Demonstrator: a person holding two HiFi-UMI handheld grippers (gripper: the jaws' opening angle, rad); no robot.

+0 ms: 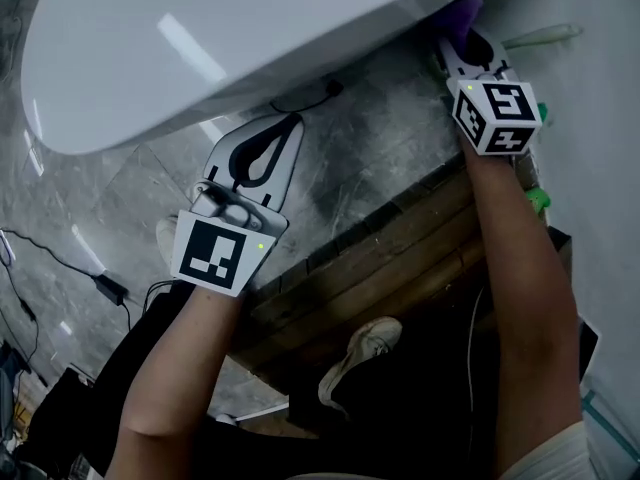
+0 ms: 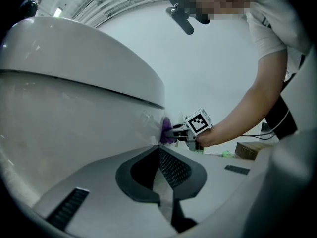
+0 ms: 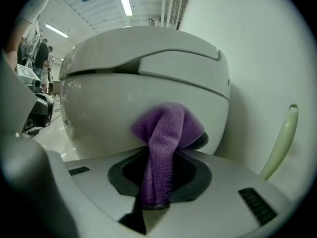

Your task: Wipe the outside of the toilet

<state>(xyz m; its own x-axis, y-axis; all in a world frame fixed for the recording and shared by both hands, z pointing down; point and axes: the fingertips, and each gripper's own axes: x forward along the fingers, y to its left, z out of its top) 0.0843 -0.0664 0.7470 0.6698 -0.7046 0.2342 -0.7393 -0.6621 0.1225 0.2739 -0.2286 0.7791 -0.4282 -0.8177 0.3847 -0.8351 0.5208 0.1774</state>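
The white toilet (image 1: 200,38) fills the top of the head view, and its bowl (image 3: 148,73) rises close ahead in the right gripper view. My right gripper (image 1: 470,48) is shut on a purple cloth (image 3: 166,143) whose bunched end presses against the bowl's side near the wall. The left gripper view shows that cloth (image 2: 166,130) touching the bowl (image 2: 74,98) just under the rim. My left gripper (image 1: 290,123) hangs below the bowl's front over the floor, its tips together with nothing between them.
Grey marble floor (image 1: 380,138) lies under the bowl. A dark wooden step (image 1: 400,258) runs diagonally, with the person's shoe (image 1: 365,353) beside it. A white wall (image 1: 590,118) stands at the right with a pale green tube (image 3: 280,148) against it. Cables (image 1: 110,288) lie at the left.
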